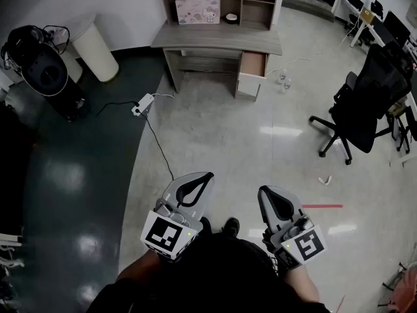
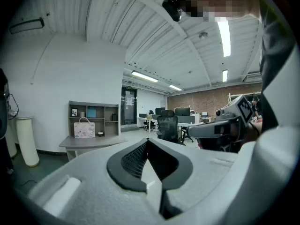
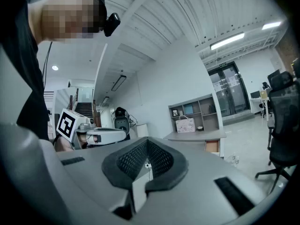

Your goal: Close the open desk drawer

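Head view shows the task not yet begun: at the far side of the room, the pale-fronted wooden drawer [image 1: 253, 64] under the right end of the grey wooden counter [image 1: 221, 39] stands pulled out toward the near side. The left gripper [image 1: 203, 178] and the right gripper [image 1: 266, 194] hang near the person's body, well apart from it, each with jaws pressed together on nothing. The whole approach and push remain. The drawer's orange-brown inside looks empty, though it is too small to be sure. A pink paper gift bag [image 1: 197, 8] stands on the counter, its contents hidden.
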Available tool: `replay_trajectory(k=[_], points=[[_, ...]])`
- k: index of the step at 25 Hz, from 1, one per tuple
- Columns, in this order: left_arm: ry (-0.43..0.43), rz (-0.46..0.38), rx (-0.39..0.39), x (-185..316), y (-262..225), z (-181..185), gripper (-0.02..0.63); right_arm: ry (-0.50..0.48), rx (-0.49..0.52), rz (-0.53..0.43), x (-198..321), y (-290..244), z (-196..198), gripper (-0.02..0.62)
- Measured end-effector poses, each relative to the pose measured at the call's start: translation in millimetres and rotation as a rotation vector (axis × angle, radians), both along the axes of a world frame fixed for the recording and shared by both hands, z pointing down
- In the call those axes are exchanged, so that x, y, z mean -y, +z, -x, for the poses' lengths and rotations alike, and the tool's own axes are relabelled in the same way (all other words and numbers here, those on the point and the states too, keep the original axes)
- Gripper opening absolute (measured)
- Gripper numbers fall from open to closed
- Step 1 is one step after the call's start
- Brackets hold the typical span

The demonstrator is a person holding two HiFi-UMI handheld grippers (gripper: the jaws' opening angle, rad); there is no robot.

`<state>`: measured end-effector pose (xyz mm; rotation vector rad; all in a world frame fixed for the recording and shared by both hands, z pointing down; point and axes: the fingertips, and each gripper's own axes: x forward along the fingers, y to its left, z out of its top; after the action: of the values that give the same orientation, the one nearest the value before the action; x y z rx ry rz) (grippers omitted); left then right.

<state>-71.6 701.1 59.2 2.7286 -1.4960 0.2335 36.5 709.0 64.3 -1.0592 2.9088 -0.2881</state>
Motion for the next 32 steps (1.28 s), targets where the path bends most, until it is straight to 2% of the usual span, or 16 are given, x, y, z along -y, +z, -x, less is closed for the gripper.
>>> replay_trajectory(k=[11,20,22,27,32], points=[[-0.004,0.022,0.003,4.8,3.3,-33.6,0.006,0.007,0.009,-0.001,5.5,1.2,-37.3,0.011],[0.005,-0.006,0.002,36.9,2.0,-66.9,0.006,0.084,0.088,0.028,37.4,3.4,-81.0,0.012],[0.007,-0.006,0.014,50.0,5.6,-69.0,0.006,0.080,0.122,0.034,47.9,0.9,-82.1,0.012],[0.012,-0.009,-0.002,104.0,13.3,-62.9,0.006,0.089,0.118,0.043,94.5,6.6,-76.4,0.012],[0.044,-0.006,-0.018,177.5,20.0,-56.1,0.006,0.118,0.046,0.056,167.4,19.9,-69.6,0.012]])
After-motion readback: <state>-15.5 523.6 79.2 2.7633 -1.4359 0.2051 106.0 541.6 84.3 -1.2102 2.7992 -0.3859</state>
